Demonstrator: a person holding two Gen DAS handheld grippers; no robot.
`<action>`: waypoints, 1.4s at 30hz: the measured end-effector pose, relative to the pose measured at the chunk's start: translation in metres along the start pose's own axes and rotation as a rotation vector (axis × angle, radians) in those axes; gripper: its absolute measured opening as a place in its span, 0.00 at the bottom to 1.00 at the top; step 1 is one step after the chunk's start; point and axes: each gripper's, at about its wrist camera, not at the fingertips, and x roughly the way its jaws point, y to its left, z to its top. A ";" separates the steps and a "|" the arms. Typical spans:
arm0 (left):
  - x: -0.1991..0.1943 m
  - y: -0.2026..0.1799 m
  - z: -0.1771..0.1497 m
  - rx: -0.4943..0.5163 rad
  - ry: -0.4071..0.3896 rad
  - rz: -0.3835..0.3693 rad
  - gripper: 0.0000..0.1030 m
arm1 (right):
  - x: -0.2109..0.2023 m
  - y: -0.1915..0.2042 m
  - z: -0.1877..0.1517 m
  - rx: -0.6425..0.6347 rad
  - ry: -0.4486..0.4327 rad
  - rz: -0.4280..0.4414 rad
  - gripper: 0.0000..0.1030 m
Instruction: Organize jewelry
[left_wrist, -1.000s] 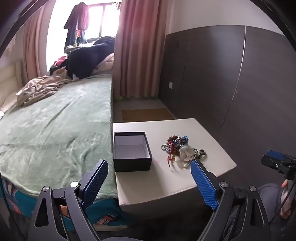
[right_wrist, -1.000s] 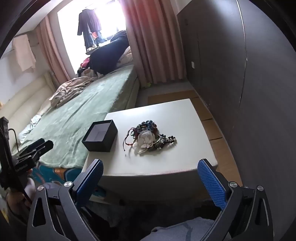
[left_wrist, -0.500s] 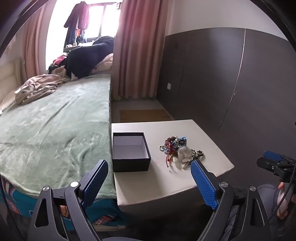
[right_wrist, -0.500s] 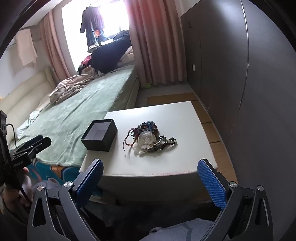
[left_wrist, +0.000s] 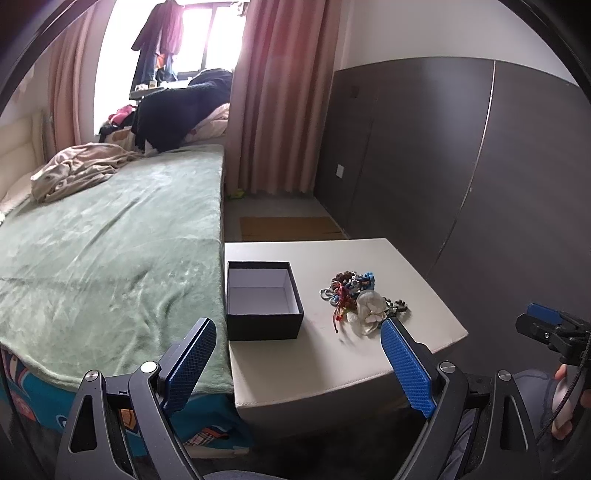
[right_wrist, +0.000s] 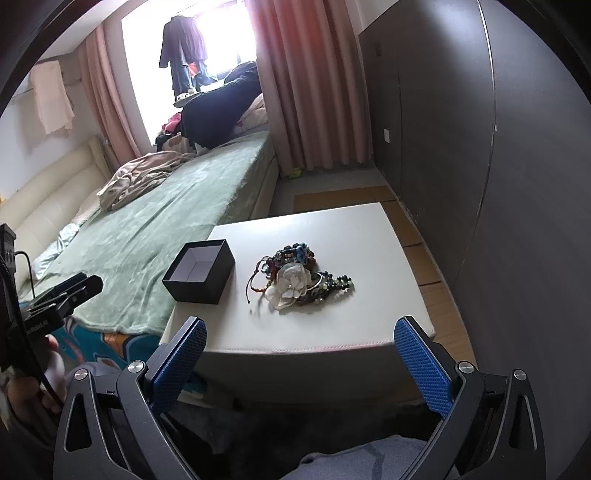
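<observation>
Looking from left to right, almost nothing has changed since a moment ago: both tools hang in the same spots and the pile is untouched, so the tidying has not begun yet.

At about 9 o'clock lies the soft green fuzzy blanket (left_wrist: 110, 251) on the bed. The left gripper (left_wrist: 299, 363) is wide apart with nothing in it, its blue bumpy pads (left_wrist: 192, 360) low in the left view. The small black square cardboard box (left_wrist: 263, 299) with its white inside sits open at the 9 o'clock side of the smooth white padded table (left_wrist: 325, 354). The tangled heap of bead bracelets, red strings and a pale cloth flower (right_wrist: 295, 280) lies near the table's middle, just beside the box, not touching. The right gripper (right_wrist: 300, 362) is also wide and empty, well short of the heap.
</observation>
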 end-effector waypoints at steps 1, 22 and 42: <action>0.001 -0.001 0.000 -0.001 0.000 0.000 0.88 | 0.000 -0.001 0.000 0.001 -0.001 0.001 1.00; -0.004 0.004 -0.001 -0.003 -0.001 -0.005 0.88 | -0.002 -0.001 0.000 0.000 -0.003 0.000 1.00; -0.004 0.004 0.000 -0.005 -0.001 -0.005 0.88 | -0.002 -0.001 0.000 0.002 -0.006 0.000 1.00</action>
